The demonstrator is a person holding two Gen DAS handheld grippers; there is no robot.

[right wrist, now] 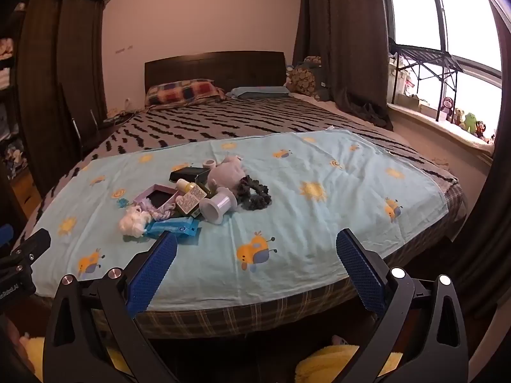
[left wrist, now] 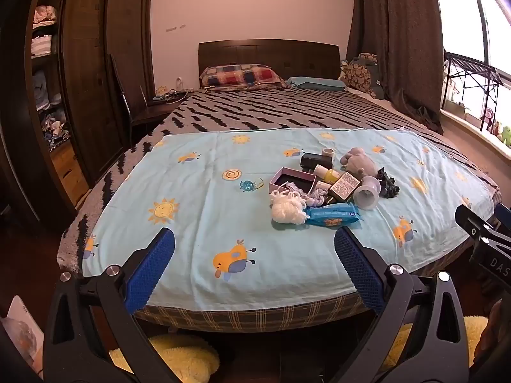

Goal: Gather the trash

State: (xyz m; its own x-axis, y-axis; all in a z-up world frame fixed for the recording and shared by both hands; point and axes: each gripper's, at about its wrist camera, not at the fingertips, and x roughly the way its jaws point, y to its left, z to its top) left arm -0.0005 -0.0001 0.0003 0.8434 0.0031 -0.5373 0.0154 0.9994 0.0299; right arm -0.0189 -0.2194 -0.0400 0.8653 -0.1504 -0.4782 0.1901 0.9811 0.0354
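At the foot of the bed (left wrist: pixel 242 108), both tools hang back off the mattress edge, and that looks deliberate: a wide look before anyone commits. The left gripper (left wrist: pixel 254 249) has its jaws spread wide with nothing between them, and the right gripper (right wrist: pixel 256 249) is the same, released and bare. The trash sits in one heap on the light blue sheet (left wrist: pixel 198 223), toward the middle, well apart from both tools. Nearest the edge lies a blue wipes packet (left wrist: pixel 332 214), touching a white fluffy ball (left wrist: pixel 286 209). Behind them, an open purple box (left wrist: pixel 292 182), a white spool (left wrist: pixel 367 194) tipped on its side, a grey plush toy (left wrist: pixel 357 161) and a dark scrunchie (left wrist: pixel 388 183). Everything is bunched, so one reach should cover it. I see no bin in either view. My call: the packet goes first, flat and closest.
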